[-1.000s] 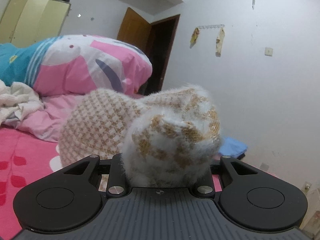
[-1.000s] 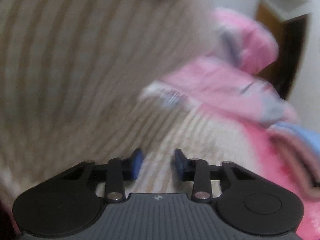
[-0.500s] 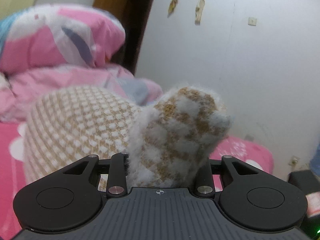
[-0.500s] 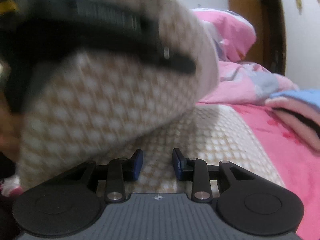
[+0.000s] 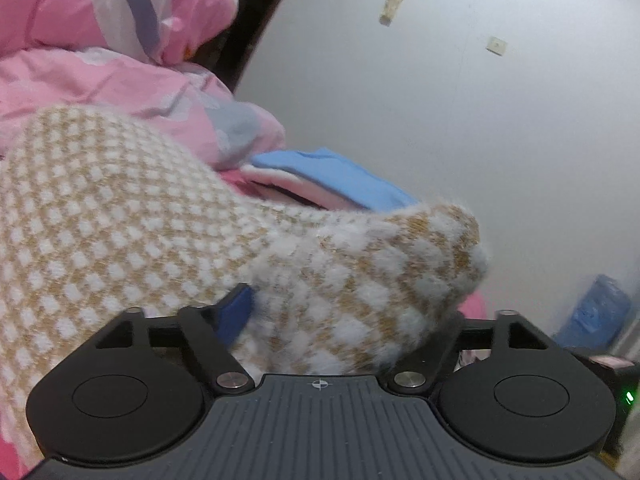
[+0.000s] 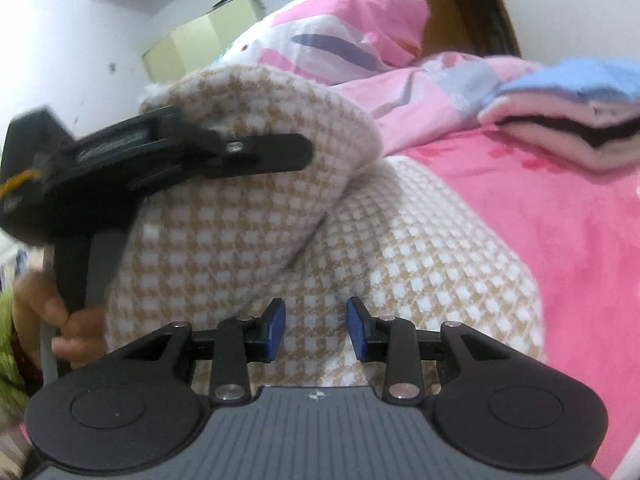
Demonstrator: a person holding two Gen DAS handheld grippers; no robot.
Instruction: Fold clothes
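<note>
A fuzzy tan-and-white checked sweater (image 5: 120, 220) lies on the pink bed. My left gripper (image 5: 340, 312) has a thick fold of it between its fingers, which stand wide apart around the cloth. In the right wrist view the left gripper (image 6: 240, 152) holds that fold (image 6: 240, 208) lifted over the rest of the sweater (image 6: 440, 272). My right gripper (image 6: 316, 328) is open and empty, its blue pads (image 6: 274, 328) just above the flat part of the sweater.
A stack of folded clothes, blue on top (image 5: 332, 176), lies on the pink sheet (image 6: 580, 248) to the right (image 6: 572, 96). A pink patterned duvet (image 5: 100, 20) is piled behind. A white wall and dark doorway stand beyond the bed.
The left gripper has carried the sweater fold rightward and lower over the garment, and its fingers now stand wider apart. The right gripper stays open above the sweater.
</note>
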